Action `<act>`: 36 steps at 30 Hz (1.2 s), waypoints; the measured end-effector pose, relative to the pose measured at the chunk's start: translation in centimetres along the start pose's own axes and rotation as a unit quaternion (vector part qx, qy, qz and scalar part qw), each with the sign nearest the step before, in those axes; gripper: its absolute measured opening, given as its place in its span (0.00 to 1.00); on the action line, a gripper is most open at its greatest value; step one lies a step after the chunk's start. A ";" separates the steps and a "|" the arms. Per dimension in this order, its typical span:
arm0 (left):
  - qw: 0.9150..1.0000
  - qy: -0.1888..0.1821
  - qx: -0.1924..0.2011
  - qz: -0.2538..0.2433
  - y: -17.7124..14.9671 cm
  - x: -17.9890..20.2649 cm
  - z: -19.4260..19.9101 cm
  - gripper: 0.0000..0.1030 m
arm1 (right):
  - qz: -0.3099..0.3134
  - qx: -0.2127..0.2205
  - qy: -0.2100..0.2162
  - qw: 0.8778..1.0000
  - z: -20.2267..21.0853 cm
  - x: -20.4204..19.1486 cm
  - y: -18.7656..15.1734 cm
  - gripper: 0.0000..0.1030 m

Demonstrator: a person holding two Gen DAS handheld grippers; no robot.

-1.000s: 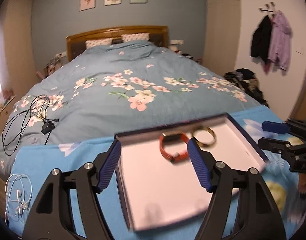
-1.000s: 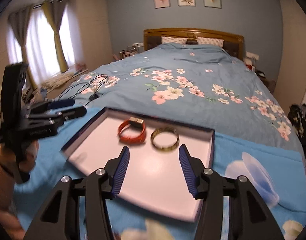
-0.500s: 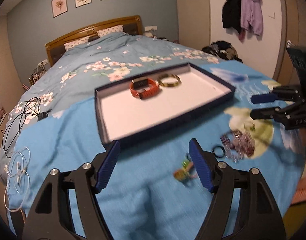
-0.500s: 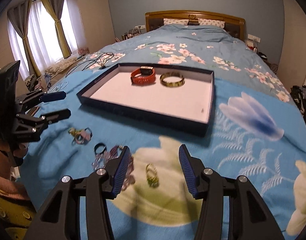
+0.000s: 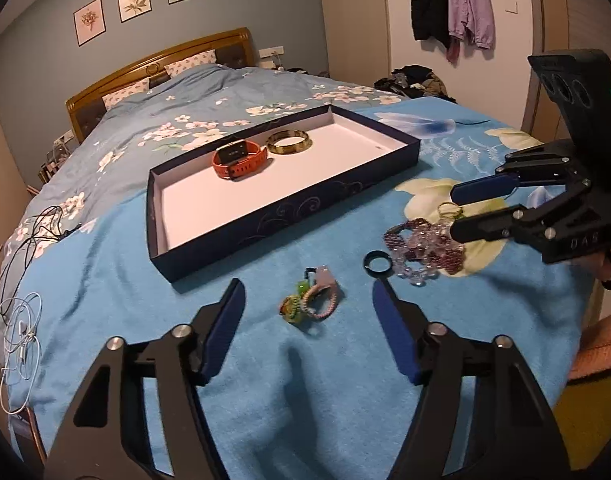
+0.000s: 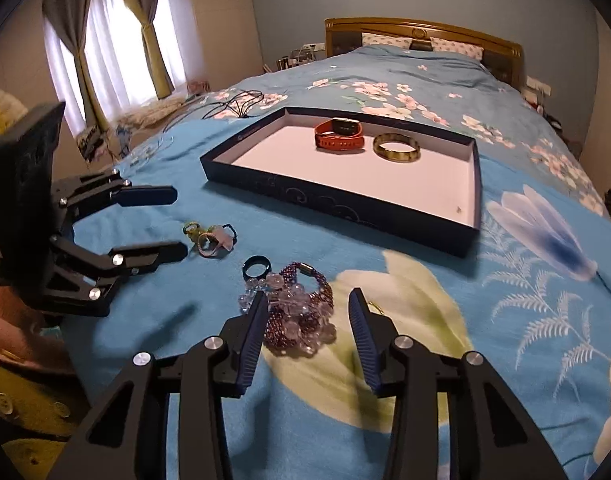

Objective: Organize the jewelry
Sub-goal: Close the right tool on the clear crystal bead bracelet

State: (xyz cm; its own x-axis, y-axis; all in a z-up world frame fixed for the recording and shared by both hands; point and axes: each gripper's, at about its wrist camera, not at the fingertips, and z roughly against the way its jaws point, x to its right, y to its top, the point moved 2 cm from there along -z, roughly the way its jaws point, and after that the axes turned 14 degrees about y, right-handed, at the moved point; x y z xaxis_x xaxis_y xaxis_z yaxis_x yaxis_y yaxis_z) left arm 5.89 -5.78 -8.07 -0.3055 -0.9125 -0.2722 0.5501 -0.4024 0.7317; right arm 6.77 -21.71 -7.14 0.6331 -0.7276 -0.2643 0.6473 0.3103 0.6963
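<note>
Jewelry lies scattered on a bright blue blanket (image 5: pixel 105 264) spread over the foot of a bed, in front of a shallow dark blue box (image 5: pixel 289 212) with a white inside. Two pieces sit in the box toward its far side: an orange watch (image 5: pixel 239 159) and, just beside it, a gold bangle (image 5: pixel 288 142). Outside the box, on the blanket, a small bunch of colourful rings and bands (image 5: pixel 310 300) lies between the two arms of the left tongs (image 5: pixel 307 304), whose jaws are closing with the bunch in the gap but not touched by either pad. Near it lies a black ring (image 5: pixel 379 263), touching a heap of purple and clear bead bracelets (image 6: pixel 297 312). The right tongs (image 6: pixel 307 318) sit low over that heap, jaws closing; the beads lie in the gap, and the left pad is at the edge of the heap, though whether it presses on them cannot be told. A small gold ring (image 5: pixel 449 211) lies just beyond the beads, by the tips of the right tongs in the left view. White earphones (image 5: pixel 19 336) and a black cable (image 5: pixel 29 232) lie off to the left side of the bed.
</note>
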 end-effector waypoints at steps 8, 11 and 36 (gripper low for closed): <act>0.999 -0.002 -0.030 0.011 0.0 -1.0 -1.6 0.42 | 0.003 -0.017 0.002 1.000 -1.7 -0.1 0.3 0.25; 0.999 -0.001 -0.032 0.009 0.0 -1.1 -1.9 0.36 | 0.008 -0.018 0.003 1.000 -1.6 -0.3 0.2 0.18; 0.998 -0.052 -0.007 -0.023 0.1 0.3 -0.7 0.33 | 0.028 -0.035 0.000 0.999 -2.1 -1.1 0.0 0.08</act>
State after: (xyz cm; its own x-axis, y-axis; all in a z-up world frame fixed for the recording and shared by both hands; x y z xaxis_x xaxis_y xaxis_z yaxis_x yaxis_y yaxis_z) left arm 6.43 -6.15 -8.52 -0.4089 -0.8807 -0.2392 0.5434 -0.4456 0.7114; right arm 6.97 -19.64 -8.28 0.6689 -0.7081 -0.2261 0.6390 0.3924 0.6616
